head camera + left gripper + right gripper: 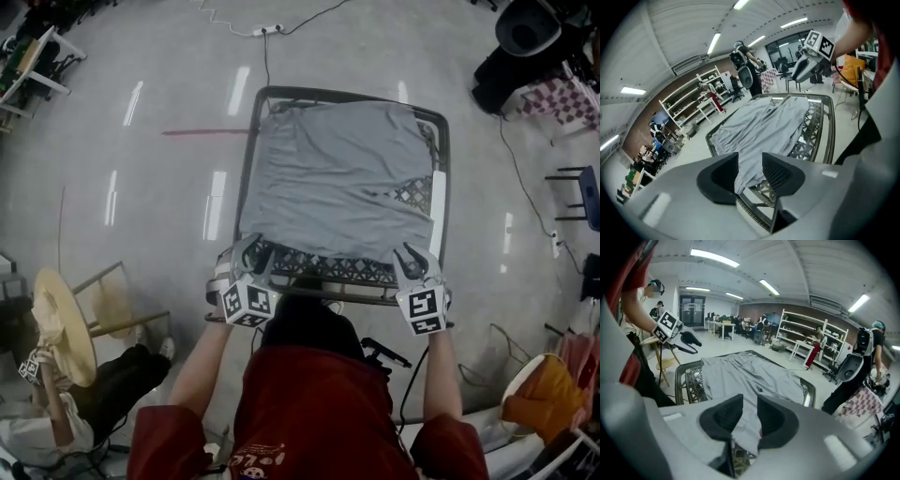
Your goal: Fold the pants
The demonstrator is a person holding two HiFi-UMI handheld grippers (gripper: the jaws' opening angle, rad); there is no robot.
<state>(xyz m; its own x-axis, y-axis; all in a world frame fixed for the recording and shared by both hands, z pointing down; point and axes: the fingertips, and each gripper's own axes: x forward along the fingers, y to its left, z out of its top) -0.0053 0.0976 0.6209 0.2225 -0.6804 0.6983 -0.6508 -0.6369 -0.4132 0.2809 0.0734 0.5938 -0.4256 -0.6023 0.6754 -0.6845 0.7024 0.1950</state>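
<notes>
Grey pants [337,178] lie folded over on a dark lattice-topped table [251,150], their near edge at the table's front rim. My left gripper [248,247] is at the near left corner of the cloth. In the left gripper view the jaws [750,171] stand apart, and the pants' corner [764,122] lies loose in the gap. My right gripper [412,255] is at the near right corner. Its jaws [750,416] are also parted, with the pants' hem [745,373] between them and not pinched. Each gripper shows in the other's view, the right gripper [808,65] and the left gripper [686,341].
A wooden stool [66,328] and a seated person [103,394] are at the lower left. A cable and power strip [267,31] lie on the floor beyond the table. An orange bag [544,394] sits at the lower right. People and white shelves [806,341] stand further off.
</notes>
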